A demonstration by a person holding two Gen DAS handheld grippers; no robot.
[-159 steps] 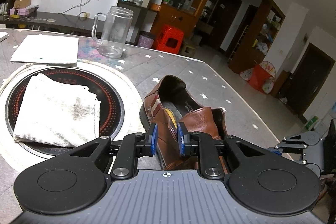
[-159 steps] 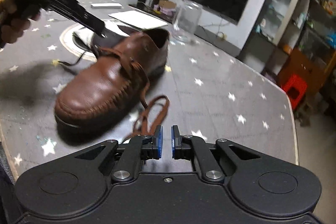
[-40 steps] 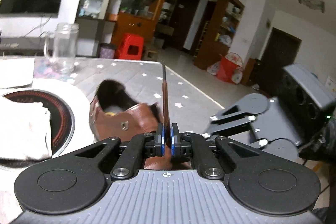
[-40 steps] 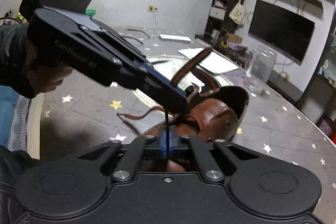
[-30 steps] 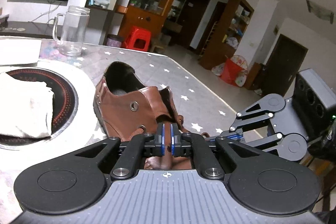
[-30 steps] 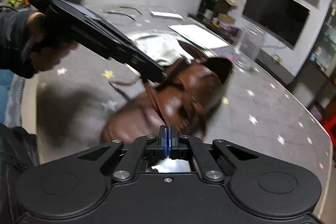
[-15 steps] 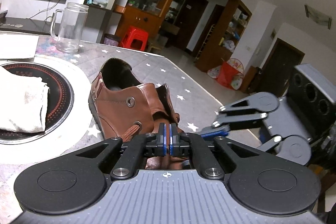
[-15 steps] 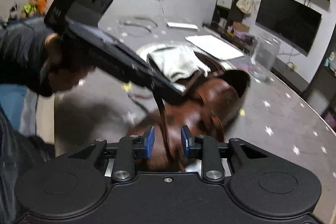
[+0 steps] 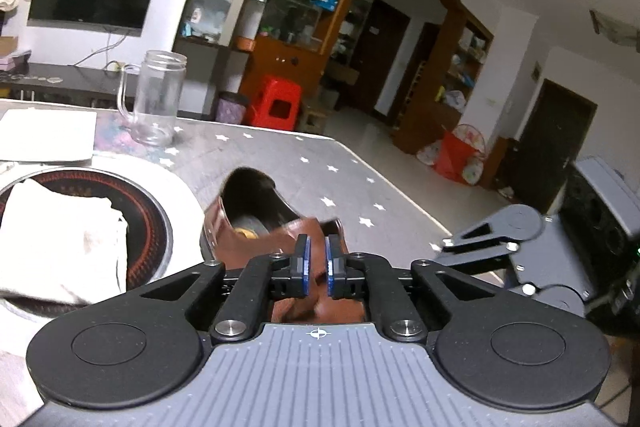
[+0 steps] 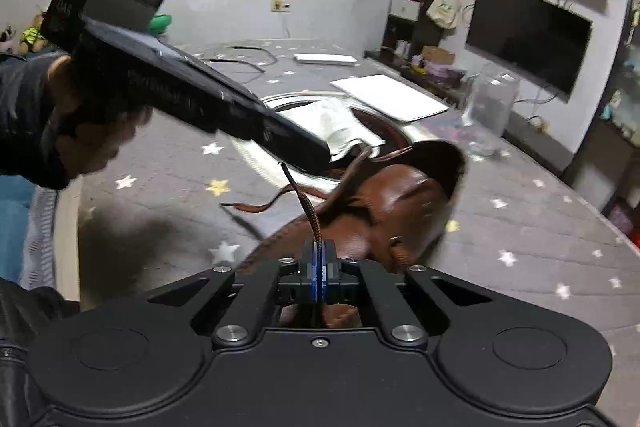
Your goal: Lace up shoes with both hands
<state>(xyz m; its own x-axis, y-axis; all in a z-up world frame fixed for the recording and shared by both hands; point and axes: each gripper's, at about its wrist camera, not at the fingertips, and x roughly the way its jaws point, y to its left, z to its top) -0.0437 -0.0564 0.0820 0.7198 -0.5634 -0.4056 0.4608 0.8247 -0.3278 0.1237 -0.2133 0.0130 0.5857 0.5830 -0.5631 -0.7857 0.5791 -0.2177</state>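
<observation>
The surface (image 9: pixel 280 151) was a broad grey top printed with small white and yellow stars, matte and slightly textured, with a round dark hob (image 9: pixel 156 227) let into it and a folded white cloth (image 9: pixel 60 247) lying on that. On the surface, just beside the hob's rim, sat the shoe (image 10: pixel 400 199): brown leather, smooth and glossy on the vamp, with a stitched moccasin seam, a dark open throat and metal eyelets. It looked fairly heavy and stiff enough to keep its shape, yet it would probably slide on this top if a lace were pulled hard, so pulls ought to run along the shoe rather than across it.

The left gripper (image 9: pixel 316 267) hung over the shoe's tongue, its blue pads a narrow gap apart and opening, with nothing pinched between them; the leather showed through the gap. The right gripper (image 10: pixel 319 267) was closed tight on the lace (image 10: pixel 310 211), a thin round braided cord in brown and black, limp but springy enough to stand up in a short arc above the pads. Its free end finished in a dark, hard-looking aglet (image 10: pixel 285 169), the sensible place to hold for threading, since the braid itself would buckle. A second, flatter brown strand (image 10: pixel 260 205) trailed loose over the surface beside the shoe
</observation>
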